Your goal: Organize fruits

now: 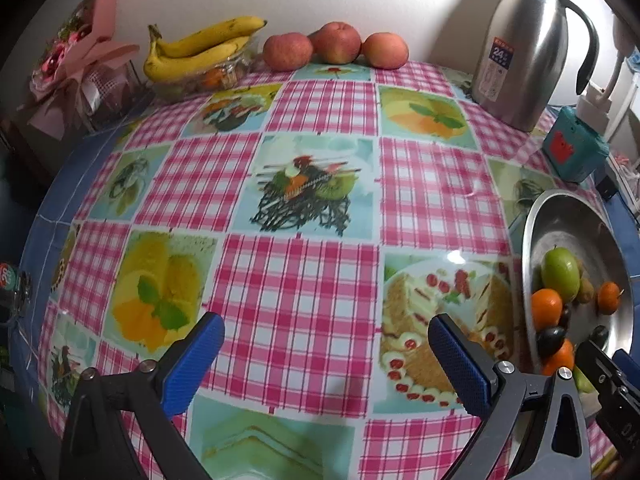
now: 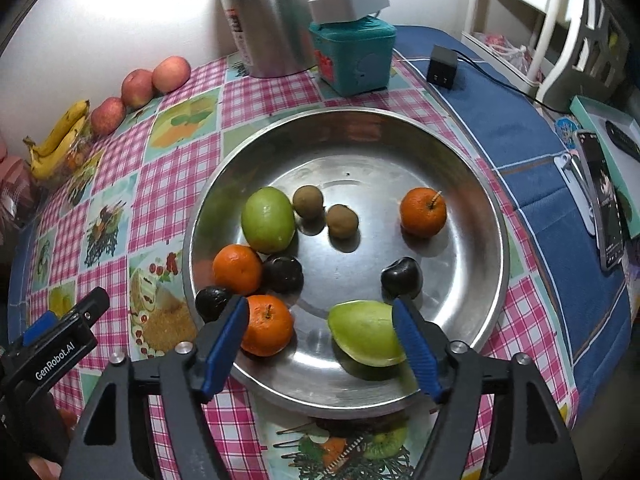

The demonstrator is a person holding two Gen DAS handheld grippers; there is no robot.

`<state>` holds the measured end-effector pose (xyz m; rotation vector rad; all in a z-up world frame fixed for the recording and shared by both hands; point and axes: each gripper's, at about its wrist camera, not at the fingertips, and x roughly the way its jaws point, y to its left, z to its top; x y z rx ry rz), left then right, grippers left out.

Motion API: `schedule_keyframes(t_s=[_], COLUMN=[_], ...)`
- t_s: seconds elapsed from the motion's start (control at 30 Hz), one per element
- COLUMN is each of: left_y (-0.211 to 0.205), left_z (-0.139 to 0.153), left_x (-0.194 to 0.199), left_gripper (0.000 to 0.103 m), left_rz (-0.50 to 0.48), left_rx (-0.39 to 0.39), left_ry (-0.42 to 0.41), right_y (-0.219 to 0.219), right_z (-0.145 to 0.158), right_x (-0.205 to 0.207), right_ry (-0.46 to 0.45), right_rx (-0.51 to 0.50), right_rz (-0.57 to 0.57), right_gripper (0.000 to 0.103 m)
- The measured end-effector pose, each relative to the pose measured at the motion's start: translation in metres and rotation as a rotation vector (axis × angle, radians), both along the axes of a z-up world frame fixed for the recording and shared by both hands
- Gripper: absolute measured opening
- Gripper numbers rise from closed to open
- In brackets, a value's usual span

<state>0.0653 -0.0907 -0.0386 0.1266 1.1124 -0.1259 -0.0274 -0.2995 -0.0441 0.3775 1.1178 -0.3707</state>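
A steel bowl (image 2: 348, 120) on the checked tablecloth holds several fruits: a green apple (image 2: 268, 220), two small brown fruits (image 2: 308, 200), three oranges and three dark plums. My right gripper (image 2: 320, 306) hangs open over the bowl's near side. Between its blue fingers lie one orange (image 2: 266, 330) and a pale green pointed fruit (image 2: 366, 332); the pads press on neither. My left gripper (image 1: 326, 320) stands wide open above bare tablecloth, left of the bowl (image 1: 532, 216), with nothing between its fingers. Bananas (image 1: 200, 48) and three red apples (image 1: 336, 42) sit along the far wall.
A steel thermos jug (image 1: 520, 60) and a teal box (image 1: 576, 152) stand behind the bowl. A pink bouquet (image 1: 76, 64) is at the far left. A phone (image 2: 604, 200) and a black charger (image 2: 442, 66) lie on the blue cloth to the right.
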Motion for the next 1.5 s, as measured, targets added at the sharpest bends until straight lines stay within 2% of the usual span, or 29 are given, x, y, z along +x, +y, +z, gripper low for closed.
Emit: schedule_keyframes(t_s=[0.07, 0.17, 0.37, 0.53, 0.63, 0.8, 1.1, 1.5], left_y=[0.001, 0.002, 0.007, 0.007, 0.011, 0.02, 0.045, 0.048], left_z=[-0.002, -0.001, 0.009, 0.013, 0.013, 0.005, 0.002, 0.029], left_x=[-0.001, -0.004, -0.008, -0.015, -0.019, -0.033, -0.06, -0.085], left_gripper=[0.103, 0.103, 0.103, 0.103, 0.103, 0.103, 0.103, 0.103], left_rz=[-0.002, -0.001, 0.01, 0.043, 0.046, 0.091, 0.131, 0.096], left_rx=[0.008, 0.041, 0.054, 0.157, 0.153, 0.235, 0.179, 0.155], left_ry=[0.002, -0.015, -0.053, -0.097, -0.07, -0.024, 0.064, -0.013], right_y=[0.005, 0.012, 0.022, 0.028, 0.029, 0.029, 0.04, 0.048], right_z=[-0.002, -0.003, 0.002, 0.003, 0.004, 0.005, 0.004, 0.018], right_x=[0.002, 0.003, 0.001, -0.002, -0.006, -0.016, -0.044, -0.068], right_ry=[0.004, 0.004, -0.027, -0.026, -0.027, -0.031, -0.034, -0.093], right_rx=[-0.009, -0.028, -0.059, -0.08, -0.083, -0.074, -0.068, -0.079], right_rz=[0.021, 0.046, 0.079, 0.098, 0.097, 0.092, 0.099, 0.095], right_gripper=[0.084, 0.085, 0.085, 0.085, 0.085, 0.085, 0.085, 0.085])
